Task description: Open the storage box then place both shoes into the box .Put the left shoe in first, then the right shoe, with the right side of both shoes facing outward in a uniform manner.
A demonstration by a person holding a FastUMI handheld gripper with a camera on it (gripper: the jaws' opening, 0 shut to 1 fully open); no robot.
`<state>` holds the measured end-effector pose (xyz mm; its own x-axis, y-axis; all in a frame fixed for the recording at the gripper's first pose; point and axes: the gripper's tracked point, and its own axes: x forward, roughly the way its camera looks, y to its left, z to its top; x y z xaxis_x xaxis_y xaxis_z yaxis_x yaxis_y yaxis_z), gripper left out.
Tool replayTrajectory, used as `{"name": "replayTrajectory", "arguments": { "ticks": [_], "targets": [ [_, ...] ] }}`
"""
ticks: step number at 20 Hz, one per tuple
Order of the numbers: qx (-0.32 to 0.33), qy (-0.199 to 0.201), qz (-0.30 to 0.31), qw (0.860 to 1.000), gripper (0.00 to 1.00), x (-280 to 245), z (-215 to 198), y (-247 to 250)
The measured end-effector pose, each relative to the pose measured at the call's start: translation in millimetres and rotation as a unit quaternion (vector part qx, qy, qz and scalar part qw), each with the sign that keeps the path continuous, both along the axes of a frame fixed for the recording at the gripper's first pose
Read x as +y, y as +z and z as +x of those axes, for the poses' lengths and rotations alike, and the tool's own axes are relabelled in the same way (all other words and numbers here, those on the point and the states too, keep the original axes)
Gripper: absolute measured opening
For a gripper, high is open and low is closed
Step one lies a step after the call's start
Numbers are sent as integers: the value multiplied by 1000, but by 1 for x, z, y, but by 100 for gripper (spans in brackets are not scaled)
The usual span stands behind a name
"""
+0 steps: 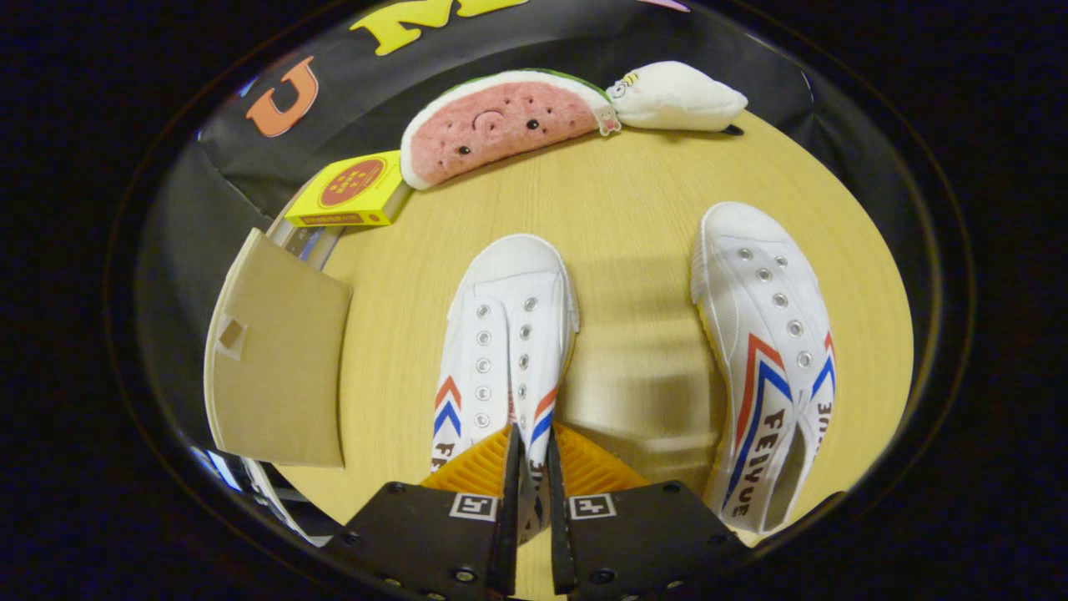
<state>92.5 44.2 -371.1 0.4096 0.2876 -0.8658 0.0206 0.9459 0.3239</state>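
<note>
The gripper was closed to a narrow gap on the side wall of the near shoe, with one orange ribbed finger on either side of the canvas near the shoe's opening. Both fingers appeared to press on that wall. This white canvas shoe, marked with red and blue chevrons and rows of metal eyelets, lay on the wooden bench with its toe pointing away from the gripper.

The second shoe, of the same pattern, lay well apart from the near shoe, on its right-hand side, tilted so that its striped flank and opening faced upward. Bare bench surface separated the two.

To the left of the near shoe a plain brown cardboard flap stood open at the bench edge, with a small square cut-out near its outer side. Whether it was the lid of the storage box could not be told with certainty. Beyond the flap, further from the near shoe, a yellow carton with a red round mark sat at the bench edge.

Beyond the toe of the near shoe, a watermelon-slice plush lay at the far side of the bench, with a white plush toy just beside it on the right.
</note>
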Motion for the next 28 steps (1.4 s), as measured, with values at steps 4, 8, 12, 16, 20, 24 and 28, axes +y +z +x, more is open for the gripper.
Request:
{"name": "replayTrajectory", "arguments": {
  "ticks": [4,8,12,16,20,24,28],
  "targets": [
    [18,-13,34,999,0,5,-3,-3],
    [32,-30,80,996,0,17,-11,11],
    [38,-44,107,993,0,23,-22,25],
    [27,-40,101,994,0,25,-34,49],
    [14,-33,114,993,0,36,-42,87],
    [-8,-35,133,991,0,57,-46,128],
    [-23,-44,156,987,0,89,-48,172]
  ]
}}
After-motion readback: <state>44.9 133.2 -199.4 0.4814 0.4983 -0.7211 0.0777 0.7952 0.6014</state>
